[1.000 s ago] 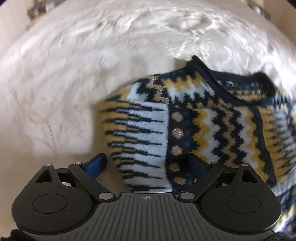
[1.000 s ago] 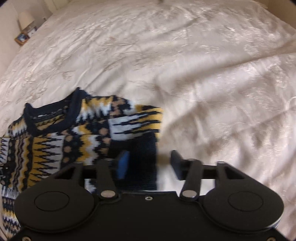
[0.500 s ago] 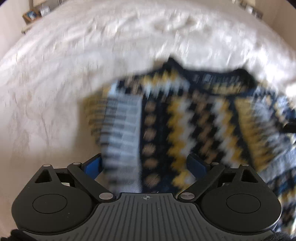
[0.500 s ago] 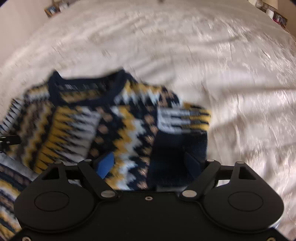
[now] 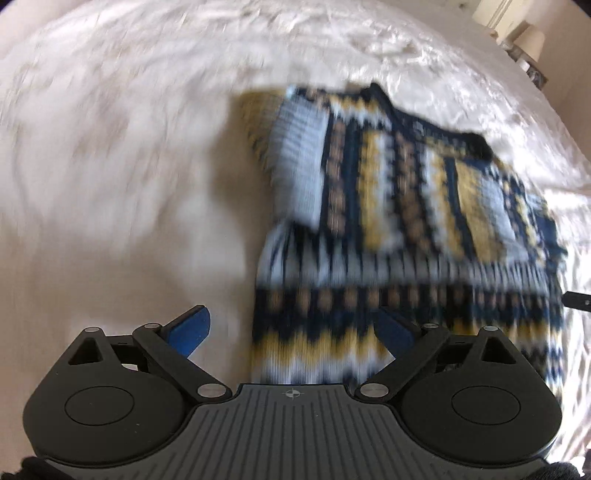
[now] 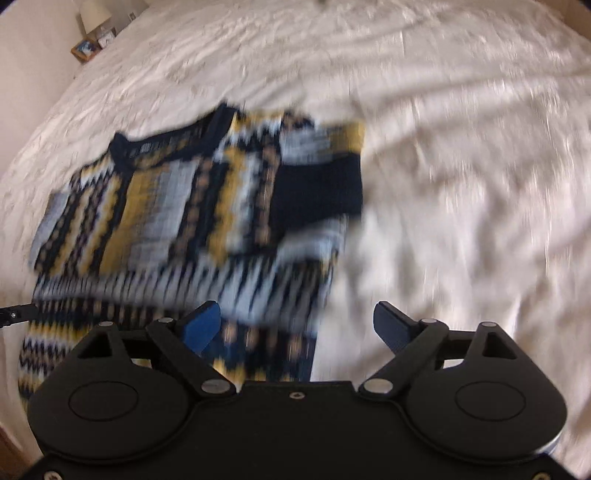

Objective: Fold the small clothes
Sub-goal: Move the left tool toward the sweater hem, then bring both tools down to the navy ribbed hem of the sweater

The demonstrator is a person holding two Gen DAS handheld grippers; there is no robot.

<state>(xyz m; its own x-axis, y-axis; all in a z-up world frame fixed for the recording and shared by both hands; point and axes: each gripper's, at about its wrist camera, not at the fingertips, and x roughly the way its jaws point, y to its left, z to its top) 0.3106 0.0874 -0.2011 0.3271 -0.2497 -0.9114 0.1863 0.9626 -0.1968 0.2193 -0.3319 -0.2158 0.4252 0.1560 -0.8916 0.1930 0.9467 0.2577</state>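
Sweater (image 5: 399, 206): a small knitted jumper in navy, mustard, white and pale blue zigzag bands, lying flat on the bedspread (image 5: 110, 184); both views are smeared by motion blur.
Place, left wrist view: fills the centre and right of the frame, reaching from the upper middle down to the gripper body.
Place, right wrist view: the sweater (image 6: 184, 214) sits in the left half of the frame, with bare bedspread (image 6: 461, 166) to its right.
Long axis: runs from the neckline to the hem, roughly top to bottom of each frame, leaning a little.
Pointing: the navy collar (image 6: 166, 144) lies at the far end, toward the top of the frame; the hem lies at the near end, beside the grippers.
Sleeves: both are folded inward over the chest; a dark navy cuff (image 6: 321, 188) lies on the sweater's right edge in the right wrist view.
Left gripper (image 5: 291, 332): jaws spread wide, blue pads apart, over the sweater's lower left edge; nothing is pinched between them.
Right gripper (image 6: 297, 325): its jaws have just been opening and now stand wide; the sweater's lower right edge lies beneath the gap, but the pads do not press on it.
Background: a lamp (image 6: 94, 14) and a small framed picture (image 6: 84, 48) stand at the upper left of the right wrist view.
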